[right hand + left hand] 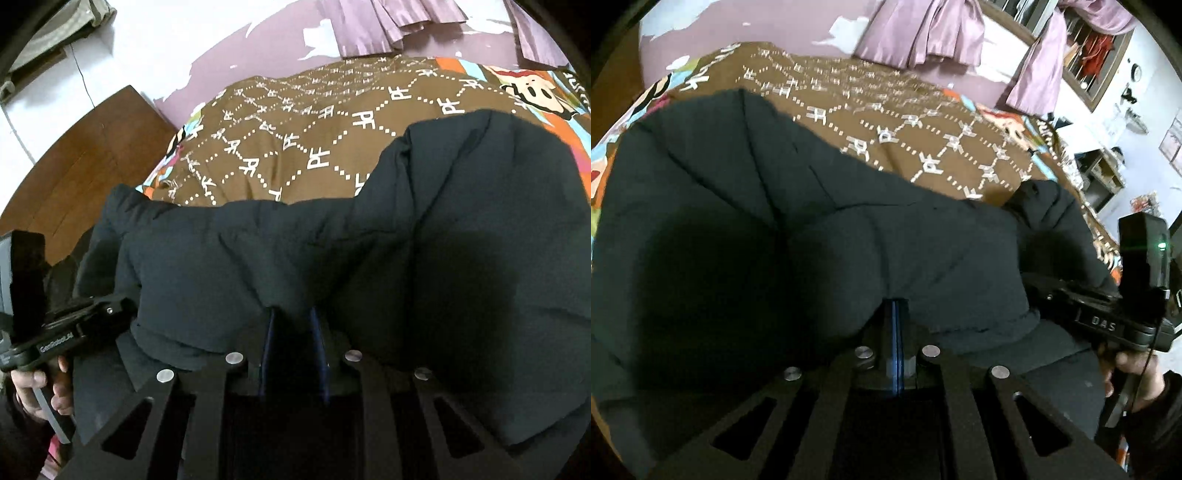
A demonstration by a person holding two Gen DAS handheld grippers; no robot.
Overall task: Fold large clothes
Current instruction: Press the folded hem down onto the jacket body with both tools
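Note:
A large black puffer jacket (775, 221) (406, 258) lies spread over a bed's brown patterned blanket (923, 122) (295, 122). In the left wrist view my left gripper (897, 301) has its blue pads pressed together, the tips buried in a bunched edge of the jacket. The right wrist view shows my right gripper (293, 312) with a narrow gap between its fingers (271, 332), and a thick fold of jacket pinched there. Each gripper's body shows in the other's view, held by a hand (1134, 373) (37, 384), tips hidden in cloth.
Purple curtains (923, 33) hang behind the bed beside a barred window (1086, 55). A shelf unit (1104, 173) stands by the white wall on the right. A dark wooden panel (85, 158) sits at the bed's left side.

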